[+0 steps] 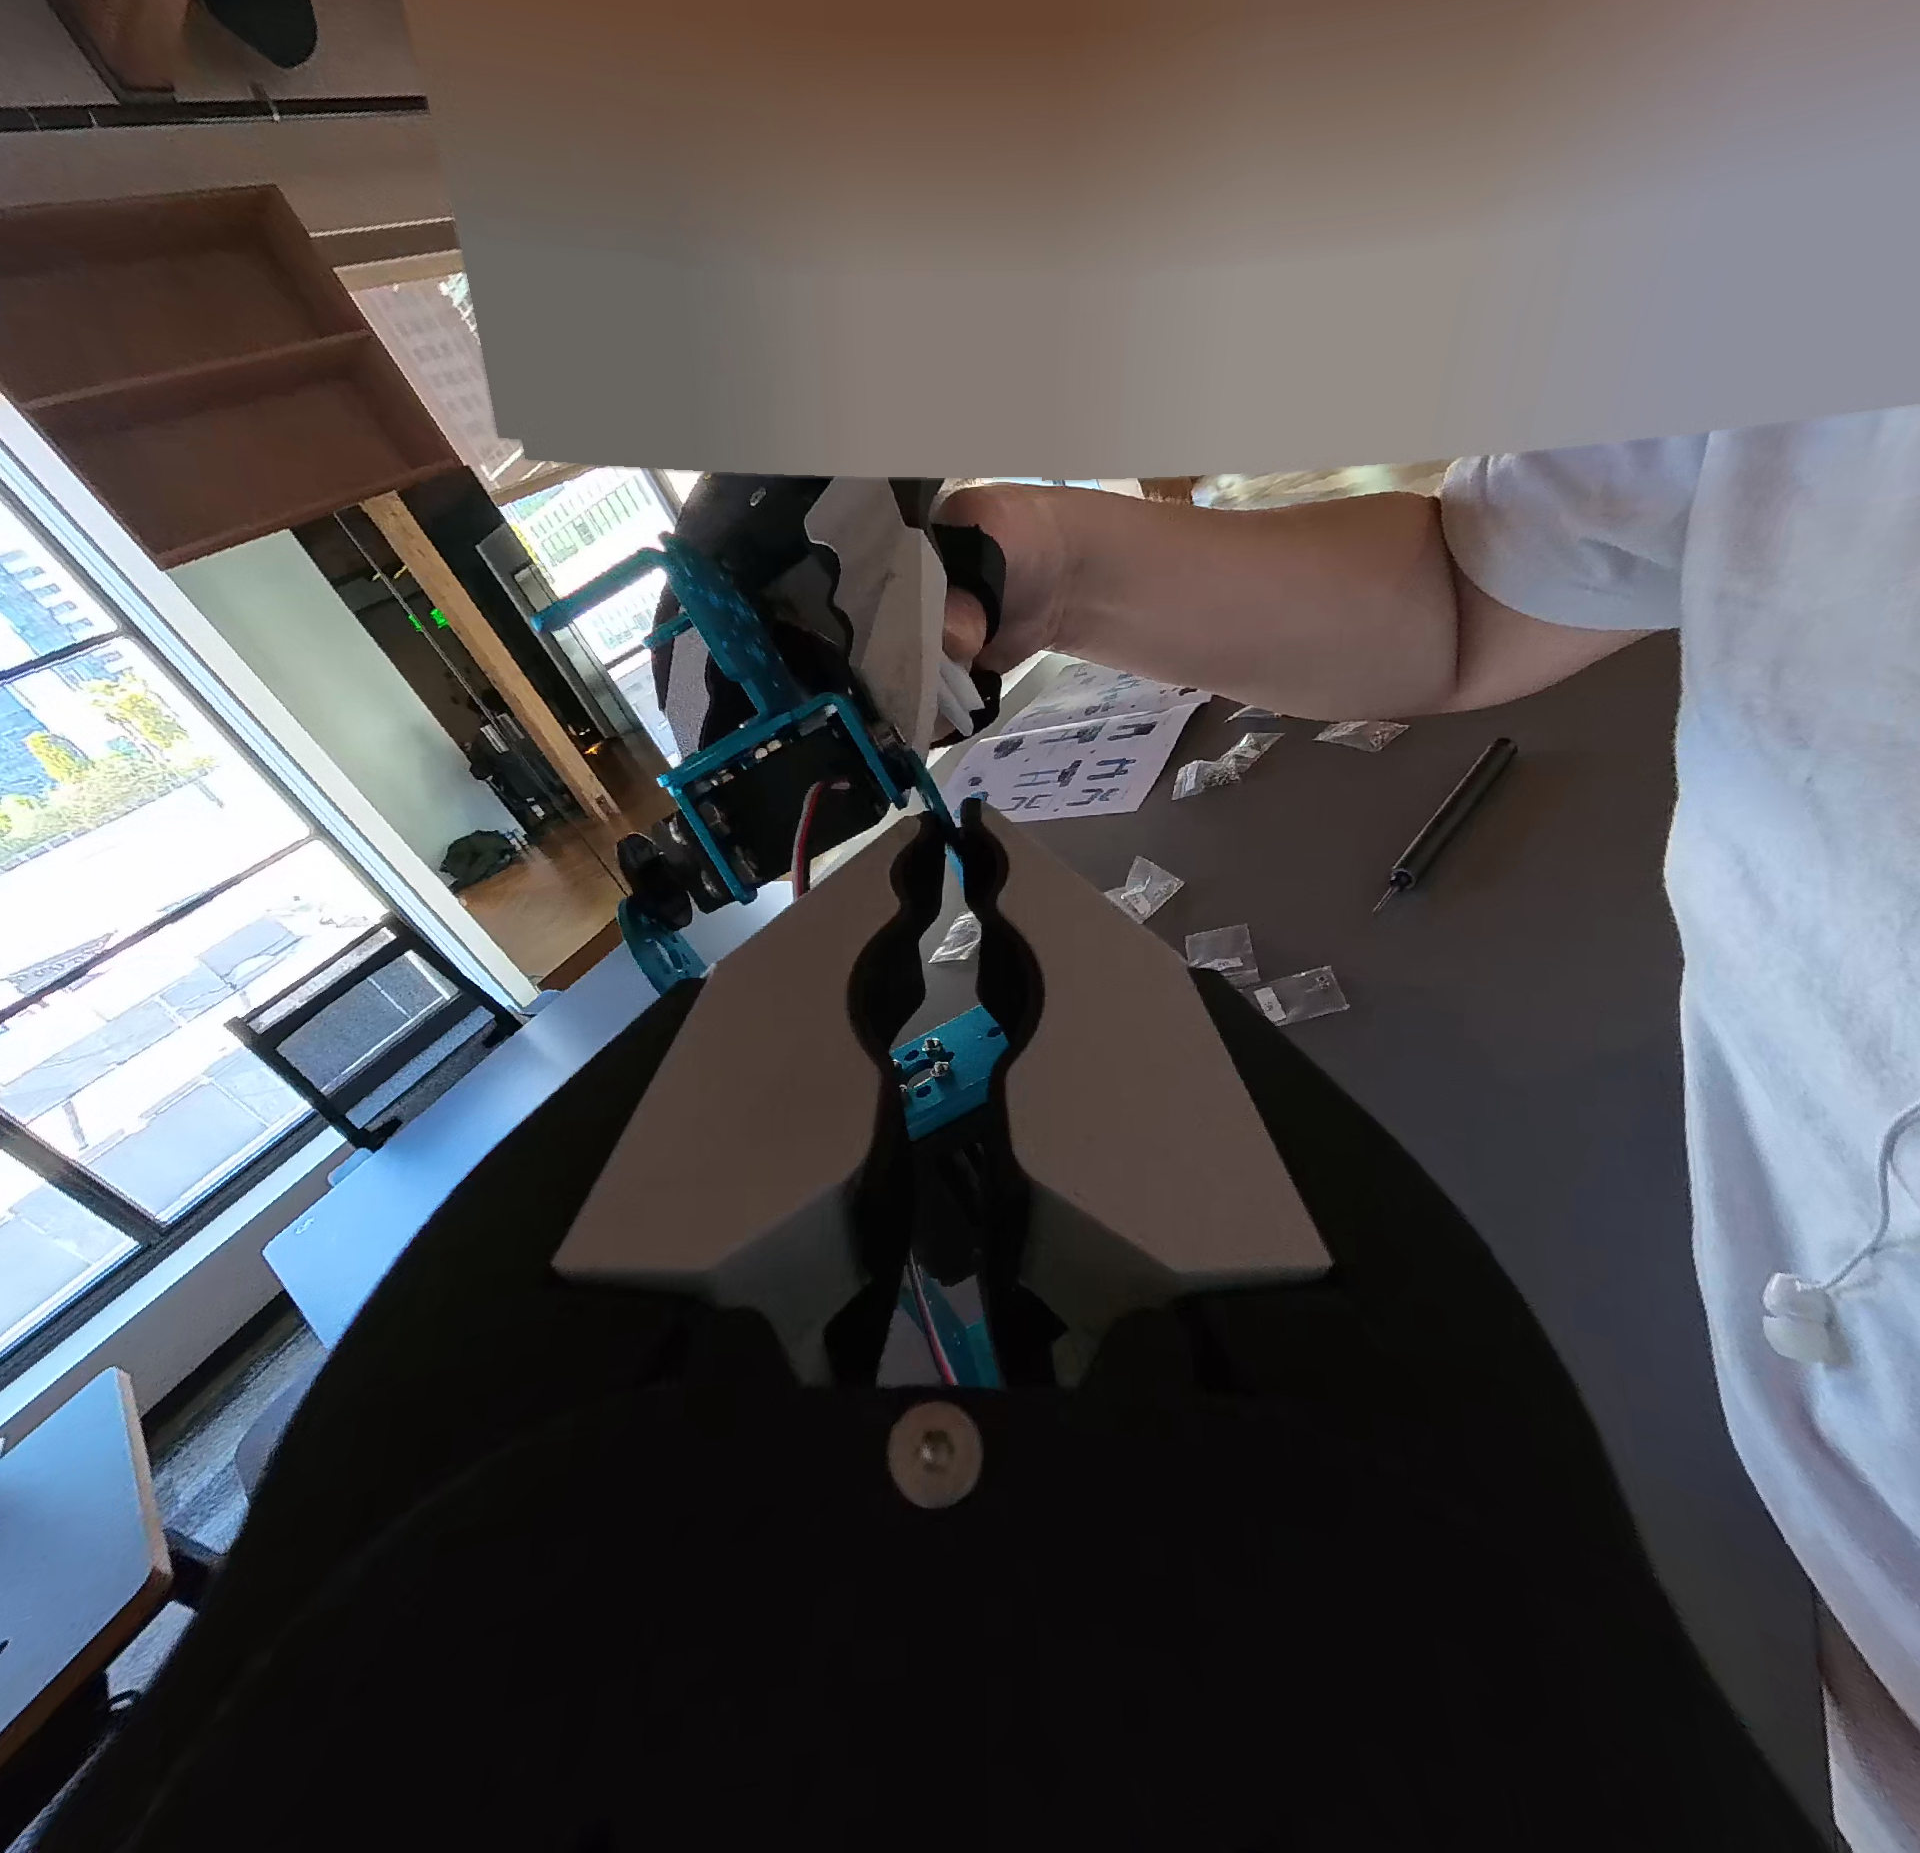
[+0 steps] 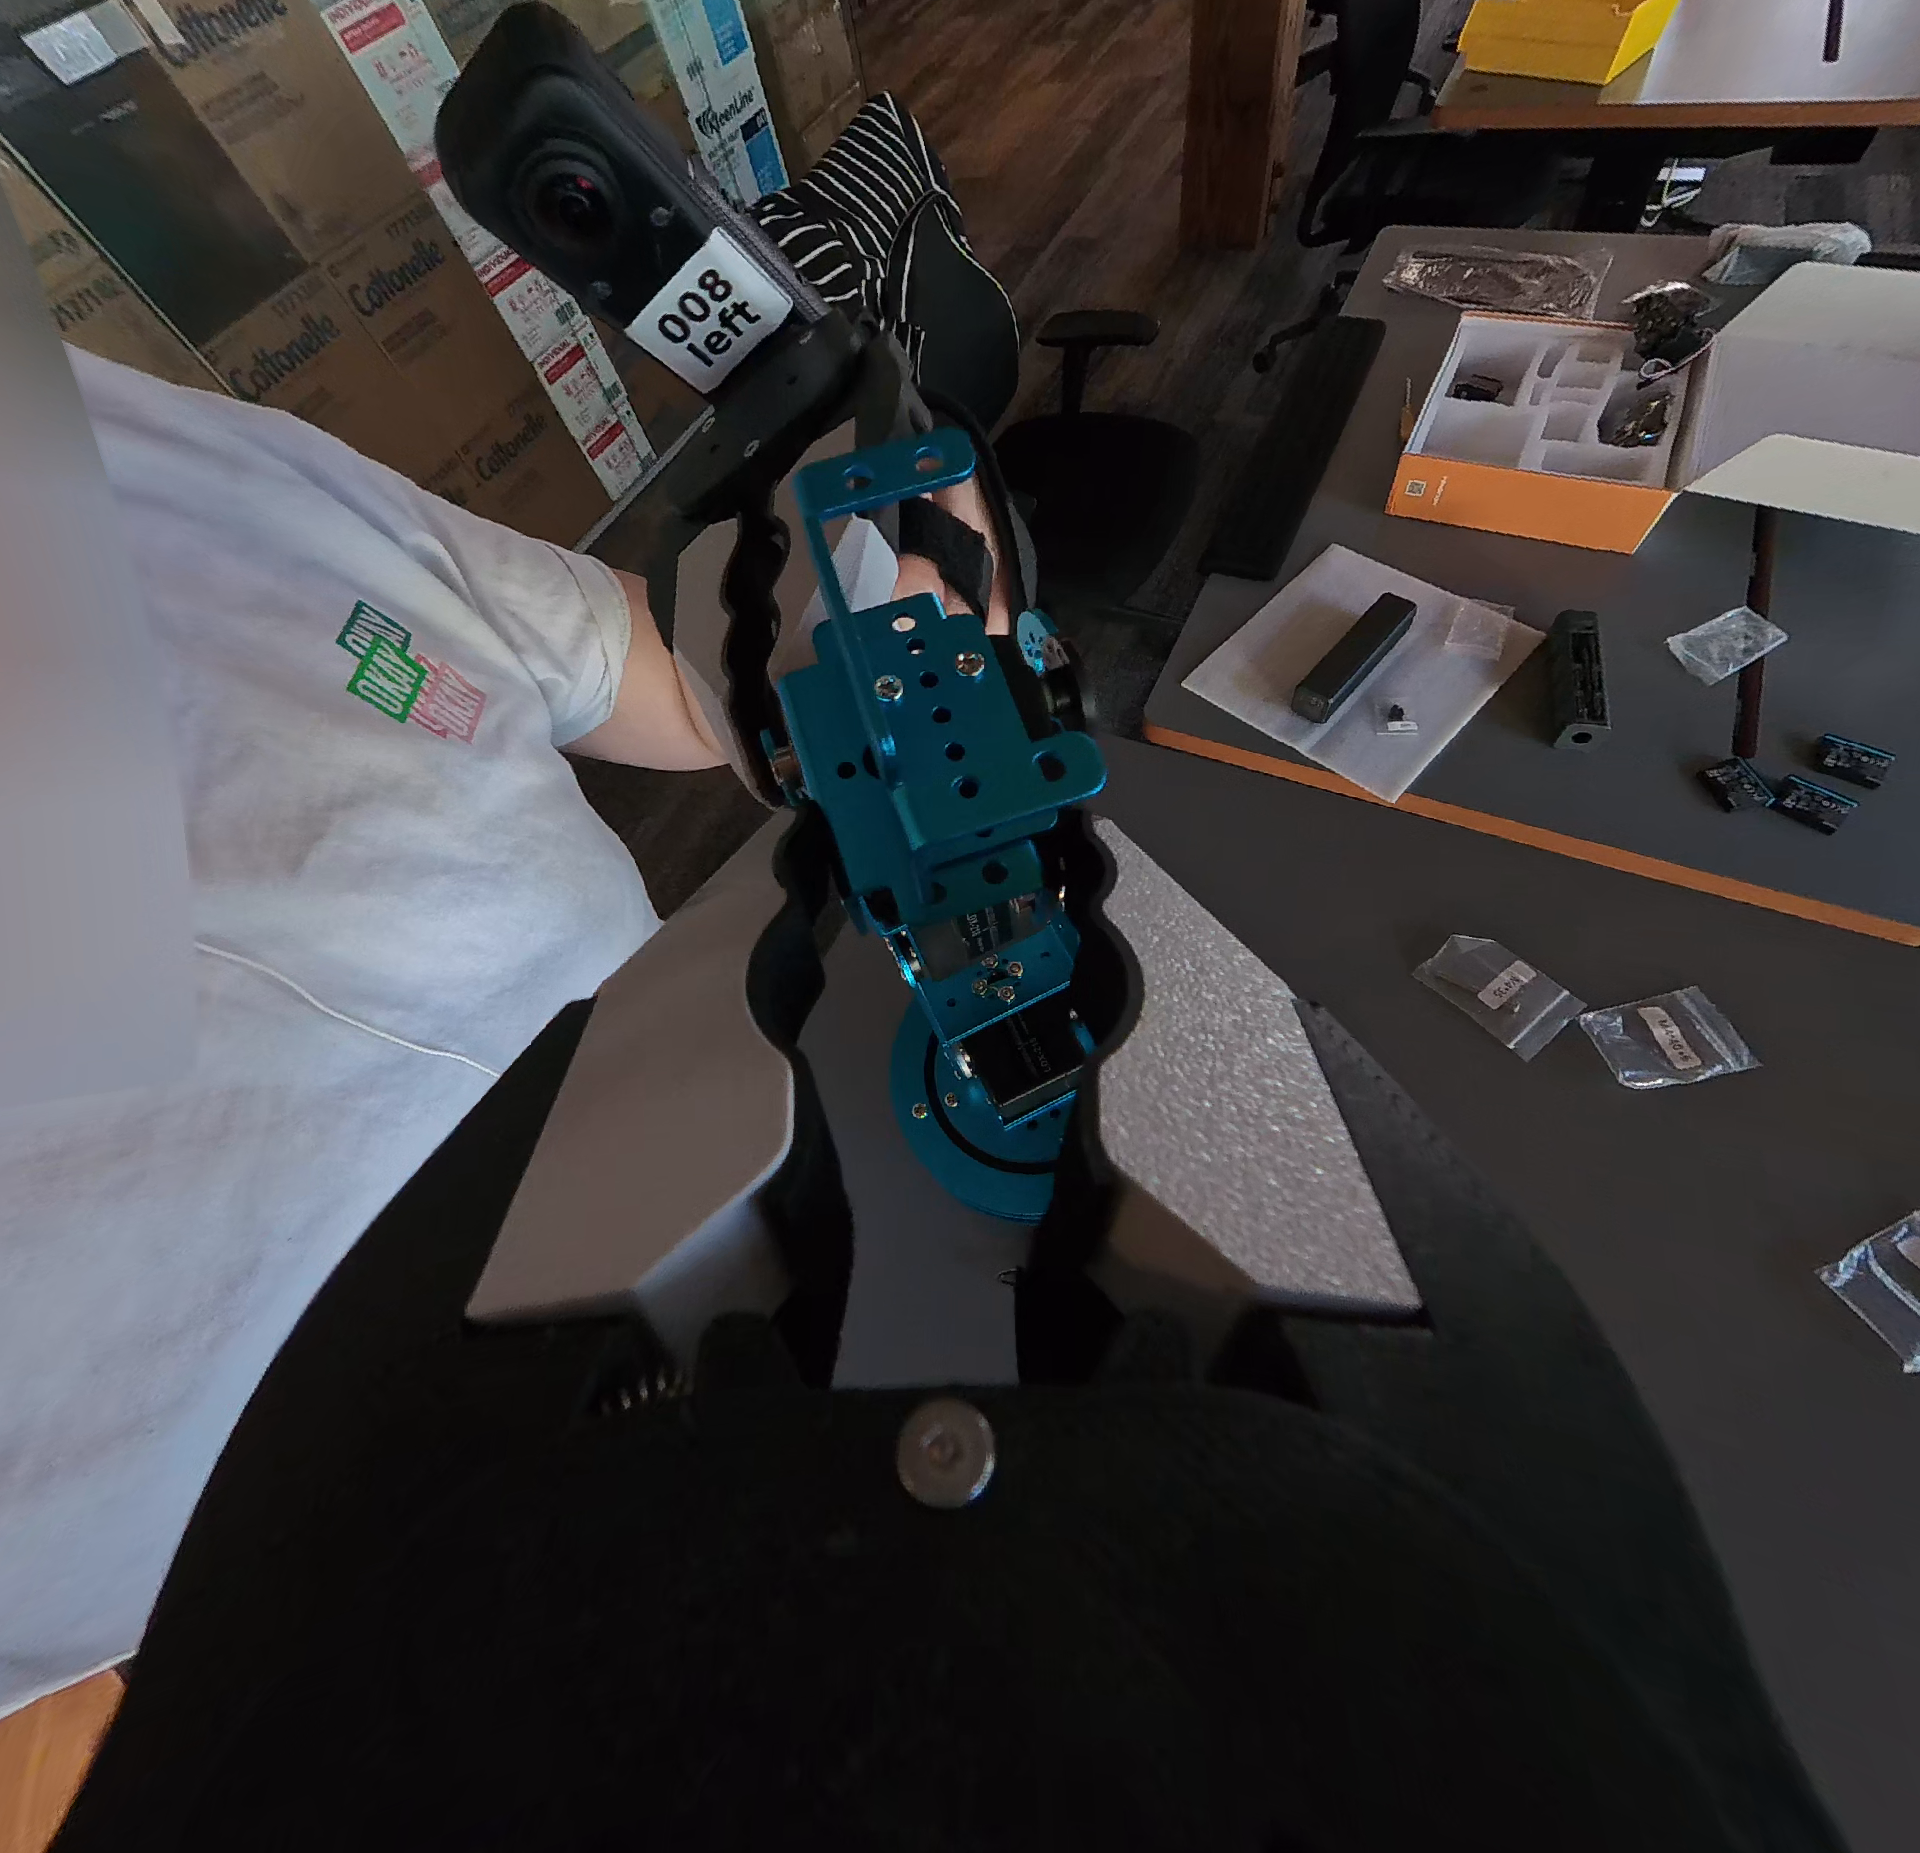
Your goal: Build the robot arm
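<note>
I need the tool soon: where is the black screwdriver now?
In the left wrist view, the black screwdriver lies on the grey table, right of the small plastic bags, beside the person's white shirt.

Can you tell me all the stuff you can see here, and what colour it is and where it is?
Metal robot-arm model: one, blue, held up between both claws above the grey table.
Small plastic bags: several, clear, scattered on the table.
Screwdriver: one, black, on the table.
Paper sheet: one, white with pictures, on the table.
Open box: one, orange and white, on the farther table.
Cardboard boxes: many, brown, stacked behind.
Yellow box: one, on a far desk.
Person's shirt: white.
Left claw: shut on the model.
Right claw: shut on the model.
</note>
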The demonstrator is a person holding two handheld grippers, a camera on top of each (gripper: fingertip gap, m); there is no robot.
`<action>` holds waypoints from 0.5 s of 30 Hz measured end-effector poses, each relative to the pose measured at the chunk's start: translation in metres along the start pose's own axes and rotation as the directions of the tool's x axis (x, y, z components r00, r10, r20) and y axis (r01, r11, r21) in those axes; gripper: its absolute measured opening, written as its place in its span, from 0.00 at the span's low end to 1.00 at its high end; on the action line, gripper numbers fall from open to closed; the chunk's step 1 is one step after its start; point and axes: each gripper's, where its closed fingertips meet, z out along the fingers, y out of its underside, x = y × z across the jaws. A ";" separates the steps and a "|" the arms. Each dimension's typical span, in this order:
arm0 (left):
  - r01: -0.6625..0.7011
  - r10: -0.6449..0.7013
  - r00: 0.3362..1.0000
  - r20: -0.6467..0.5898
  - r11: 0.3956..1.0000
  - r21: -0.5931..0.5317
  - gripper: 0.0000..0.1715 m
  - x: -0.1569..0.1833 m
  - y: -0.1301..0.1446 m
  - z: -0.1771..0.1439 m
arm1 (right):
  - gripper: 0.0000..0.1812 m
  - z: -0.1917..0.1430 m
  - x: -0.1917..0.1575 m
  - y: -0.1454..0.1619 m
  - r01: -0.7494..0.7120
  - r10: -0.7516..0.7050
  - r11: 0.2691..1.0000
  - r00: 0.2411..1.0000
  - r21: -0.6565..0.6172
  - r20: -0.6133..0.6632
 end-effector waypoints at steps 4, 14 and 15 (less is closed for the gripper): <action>0.047 -0.047 0.999 -0.008 0.999 0.024 0.01 -0.001 0.000 0.000 | 0.26 -0.001 0.000 -0.001 0.031 -0.031 0.999 0.999 0.020 0.011; 0.113 -0.109 0.993 -0.053 0.990 0.089 0.02 -0.003 -0.001 -0.002 | 0.26 0.001 0.001 -0.001 -0.044 0.024 0.992 0.987 0.121 0.159; 0.121 -0.116 0.992 -0.055 0.987 0.105 0.02 -0.003 -0.002 -0.003 | 0.26 0.002 0.001 -0.001 -0.049 0.027 0.990 0.986 0.134 0.167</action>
